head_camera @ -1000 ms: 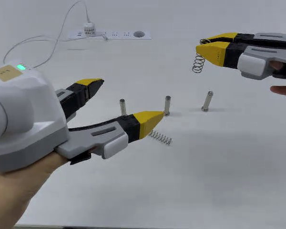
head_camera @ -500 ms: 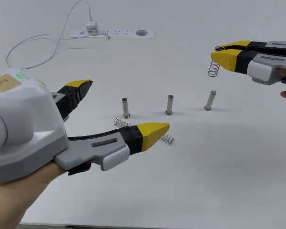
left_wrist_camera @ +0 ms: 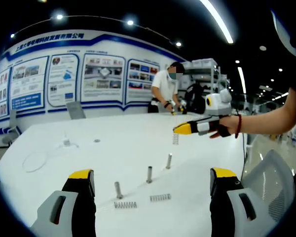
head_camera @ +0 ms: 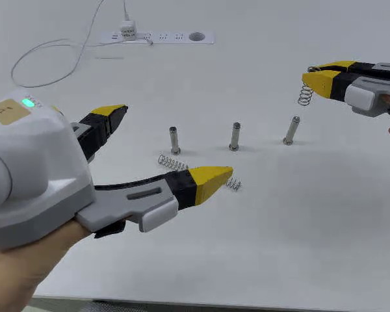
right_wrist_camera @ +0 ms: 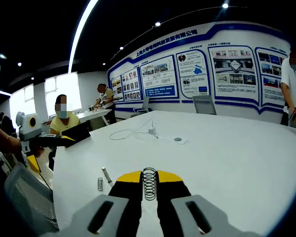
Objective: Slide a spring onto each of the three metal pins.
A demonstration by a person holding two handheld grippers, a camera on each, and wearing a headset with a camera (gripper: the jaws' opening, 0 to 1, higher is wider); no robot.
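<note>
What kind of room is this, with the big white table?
Probably a company workshop or training hall. Big poster boards line the wall, other people work at a nearby table, and the long white table has a power strip on it.

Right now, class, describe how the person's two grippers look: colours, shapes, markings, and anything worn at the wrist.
Both grippers share one design: black jaws with pointed yellow tips, and pale grey bodies with white pads. The left gripper bears a lit green light and a tan sticker. The wrist behind the right gripper wears a thin red band.
</note>
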